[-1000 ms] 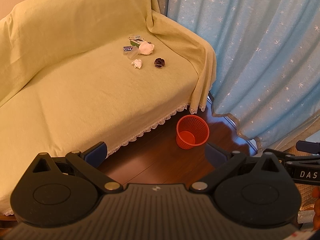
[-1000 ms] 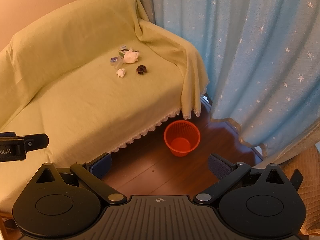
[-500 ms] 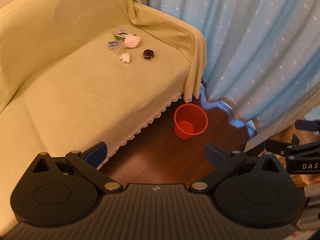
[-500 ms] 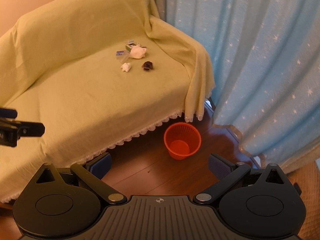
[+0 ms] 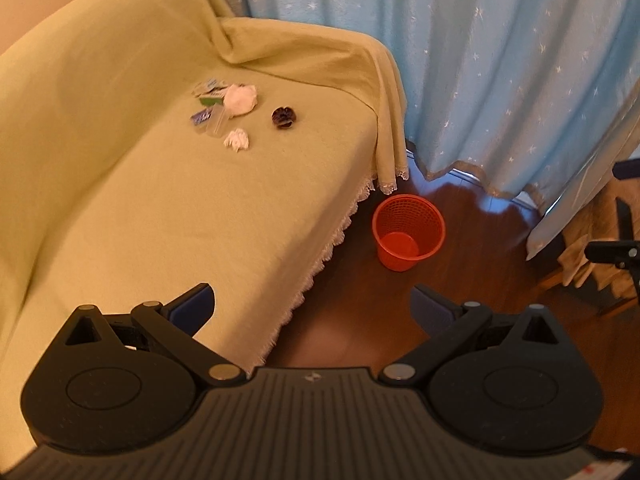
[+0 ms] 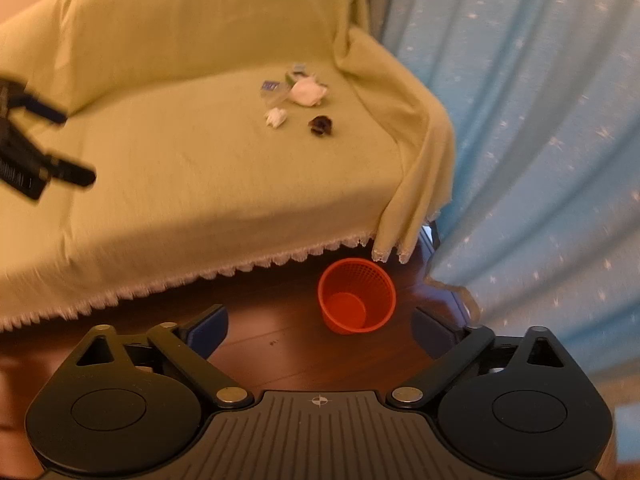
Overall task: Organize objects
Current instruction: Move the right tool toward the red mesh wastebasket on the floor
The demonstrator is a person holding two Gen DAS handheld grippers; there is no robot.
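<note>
Sofa cover (image 5: pixel 160 208): yellow-green, white lace trim. Curtain (image 5: pixel 500 60): light blue, small white stars. Basket (image 5: pixel 408 232): orange-red mesh. Floor (image 5: pixel 360 320): dark reddish-brown wood. Crumpled tissue (image 5: pixel 240 98): white; smaller wad (image 5: pixel 237 141): white. Round item (image 5: pixel 284 117): dark brown. Left tool (image 5: pixel 312 308): black, blue pads.

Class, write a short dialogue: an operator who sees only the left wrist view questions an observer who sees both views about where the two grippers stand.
Operator: Is the right gripper carrying anything?
Observer: No. The right gripper is open, with nothing between its fingers.
Operator: How does my left gripper look from outside?
Observer: Blurred, but the left gripper hangs over the sofa seat, well to the left of the scraps.
</note>
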